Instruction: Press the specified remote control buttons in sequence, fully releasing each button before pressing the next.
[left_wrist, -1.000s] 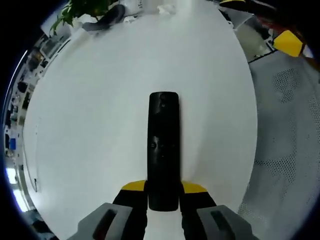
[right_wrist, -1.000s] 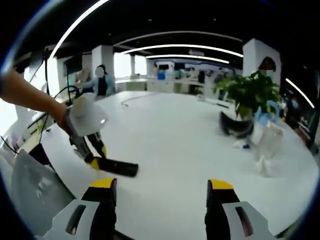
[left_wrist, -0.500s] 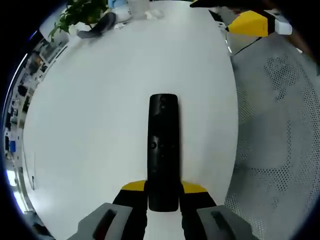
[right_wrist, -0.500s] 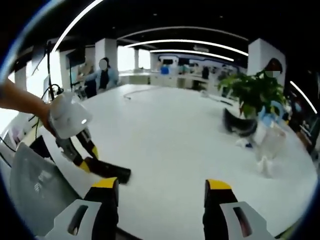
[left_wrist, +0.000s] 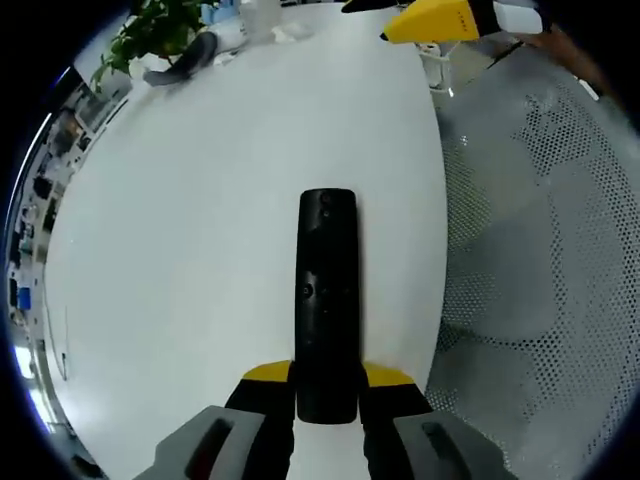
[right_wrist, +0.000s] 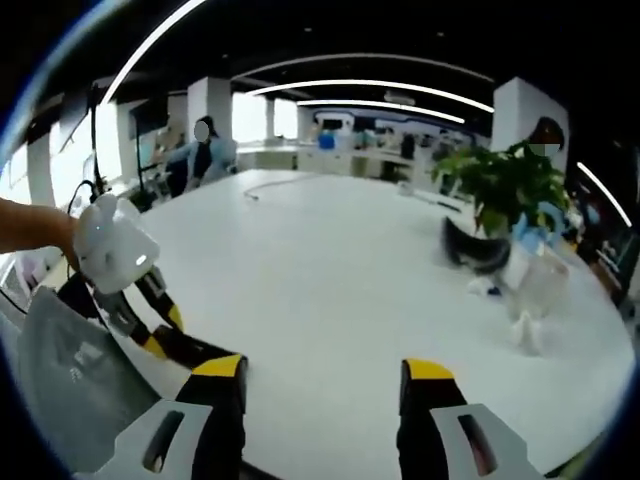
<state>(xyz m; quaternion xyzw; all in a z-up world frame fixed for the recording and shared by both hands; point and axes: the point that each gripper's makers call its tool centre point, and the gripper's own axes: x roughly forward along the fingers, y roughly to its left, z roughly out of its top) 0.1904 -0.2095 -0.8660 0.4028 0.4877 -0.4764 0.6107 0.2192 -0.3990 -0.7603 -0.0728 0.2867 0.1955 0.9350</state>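
the left tongs (left_wrist: 327, 385) pinch the near end of the black remote (left_wrist: 326, 300), which points to 12 o'clock over the white desk (left_wrist: 200, 230); the right tongs (right_wrist: 320, 375) stand spread and empty, their yellow tip near 1 o'clock in the left gripper view; the risk, i judge, is a press from the right tipping the long remote in its end-only grip, or landing on the wrong small button.

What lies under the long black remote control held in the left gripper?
Under the black remote control is the white round table. The remote's near end sits between the left gripper's yellow-tipped jaws; its underside is hidden.
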